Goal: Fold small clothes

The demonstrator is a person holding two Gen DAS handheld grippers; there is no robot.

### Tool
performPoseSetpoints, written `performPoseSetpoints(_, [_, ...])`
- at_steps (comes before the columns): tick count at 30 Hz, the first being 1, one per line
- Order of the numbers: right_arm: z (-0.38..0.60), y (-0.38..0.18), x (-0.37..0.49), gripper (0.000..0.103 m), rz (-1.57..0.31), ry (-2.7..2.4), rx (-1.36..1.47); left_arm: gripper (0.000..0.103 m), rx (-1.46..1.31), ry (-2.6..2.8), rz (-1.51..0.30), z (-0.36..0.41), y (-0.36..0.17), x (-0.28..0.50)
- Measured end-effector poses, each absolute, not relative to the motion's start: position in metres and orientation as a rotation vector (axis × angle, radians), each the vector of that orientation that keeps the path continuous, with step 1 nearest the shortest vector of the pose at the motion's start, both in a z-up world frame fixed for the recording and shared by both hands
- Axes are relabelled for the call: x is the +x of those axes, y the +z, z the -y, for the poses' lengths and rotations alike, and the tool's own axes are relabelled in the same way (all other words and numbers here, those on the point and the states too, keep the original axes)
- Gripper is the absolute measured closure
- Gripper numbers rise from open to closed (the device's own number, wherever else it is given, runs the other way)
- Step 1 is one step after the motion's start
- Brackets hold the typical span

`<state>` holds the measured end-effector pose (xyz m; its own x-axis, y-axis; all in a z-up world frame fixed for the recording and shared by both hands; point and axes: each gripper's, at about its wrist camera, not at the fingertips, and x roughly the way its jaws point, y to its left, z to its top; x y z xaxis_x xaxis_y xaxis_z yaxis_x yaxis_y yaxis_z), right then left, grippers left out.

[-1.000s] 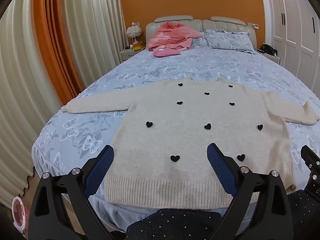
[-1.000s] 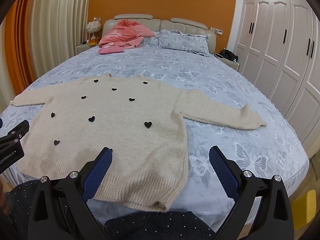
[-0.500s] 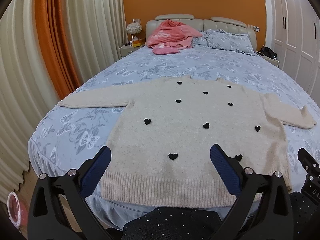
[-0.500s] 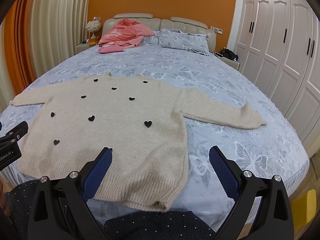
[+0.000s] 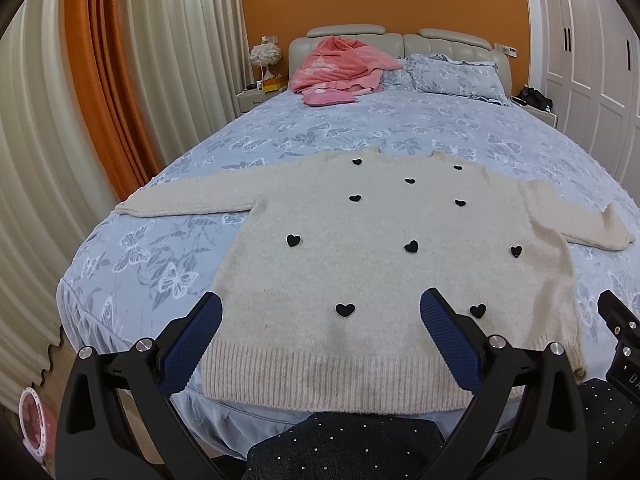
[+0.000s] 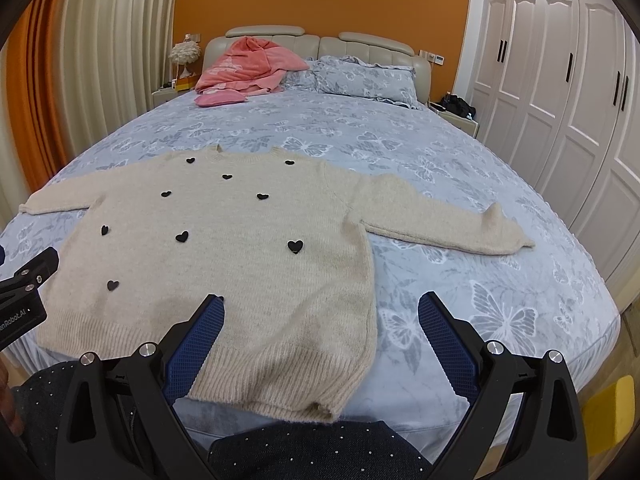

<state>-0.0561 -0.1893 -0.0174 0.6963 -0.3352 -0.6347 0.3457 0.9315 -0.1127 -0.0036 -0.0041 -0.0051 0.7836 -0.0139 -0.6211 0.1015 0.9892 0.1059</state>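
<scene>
A cream knit sweater [image 5: 372,264] [image 6: 240,256] with small black hearts lies flat, front up, at the foot of the bed, both sleeves spread outward. Its ribbed hem hangs over the near edge. My left gripper [image 5: 320,328] hovers open above the hem's middle, holding nothing. My right gripper [image 6: 320,328] is open above the hem's right corner, also with nothing between its blue pads. The right sleeve [image 6: 440,220] ends in a slightly raised cuff. The left sleeve [image 5: 188,198] reaches toward the curtain side.
The bed [image 5: 400,128] has a blue butterfly-print cover. A pink garment [image 5: 340,66] and pillows [image 5: 452,76] rest at the headboard. Curtains [image 5: 92,100] hang on the left, white wardrobes [image 6: 560,100] stand on the right. A person's dark speckled clothing [image 6: 320,452] fills the bottom edge.
Both grippers have drifted slightly, the left view shifting a little leftward and back. The sweater has not moved and both grippers stay open.
</scene>
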Motion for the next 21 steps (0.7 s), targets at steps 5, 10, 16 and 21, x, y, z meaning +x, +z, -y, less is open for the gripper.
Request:
performPoseSetpoints(5, [0.1897,-0.0173,-0.0561,0.007,-0.706,-0.380,0.018,0.006,0.140,-0.064,-0.669,0.0027,-0.0052,-0.0031])
performPoseSetpoints(10, [0.1896,-0.0169,-0.0563,0.007,-0.706,-0.380,0.018,0.006,0.146,-0.066,-0.673,0.0017,-0.0073,-0.0016])
performPoseSetpoints(16, [0.1895,-0.0169,-0.0562,0.007,-0.708,-0.379,0.017,0.006,0.147,-0.066,-0.674,0.0023,-0.0081,-0.0014])
performPoseSetpoints(21, [0.1893,-0.0169,-0.0561,0.007,-0.708,-0.379,0.017,0.006,0.157,-0.069,-0.678,0.0036,-0.0106,-0.0018])
